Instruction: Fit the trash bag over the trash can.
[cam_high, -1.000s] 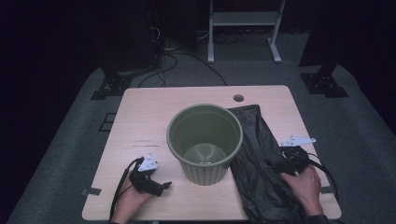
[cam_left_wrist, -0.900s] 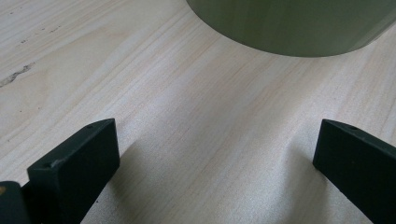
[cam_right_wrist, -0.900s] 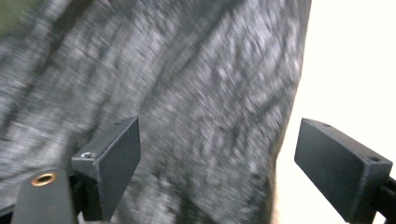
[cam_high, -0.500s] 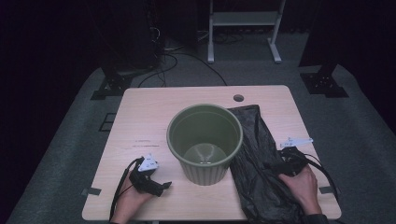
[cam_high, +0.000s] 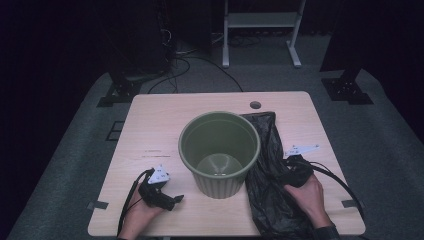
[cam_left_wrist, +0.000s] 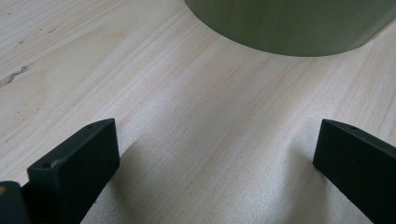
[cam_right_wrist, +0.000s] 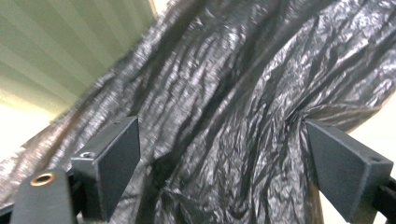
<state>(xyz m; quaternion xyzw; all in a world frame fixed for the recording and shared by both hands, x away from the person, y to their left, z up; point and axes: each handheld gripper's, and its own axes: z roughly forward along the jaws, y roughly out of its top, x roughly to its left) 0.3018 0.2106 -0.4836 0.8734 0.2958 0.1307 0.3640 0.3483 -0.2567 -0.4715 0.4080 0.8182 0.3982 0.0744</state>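
Right gripper (cam_right_wrist: 224, 172) stood jaws apart over the black bin bag (cam_high: 272, 185) lying beside the green bin (cam_high: 220, 152); best to pinch one fold cleanly, left gripper (cam_left_wrist: 215, 172) idle, open.

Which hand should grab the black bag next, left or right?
Probably the right. The right gripper has its jaws open right over the crumpled bag, beside the bin. The left gripper sits open over bare table on the bin's far side from the bag.
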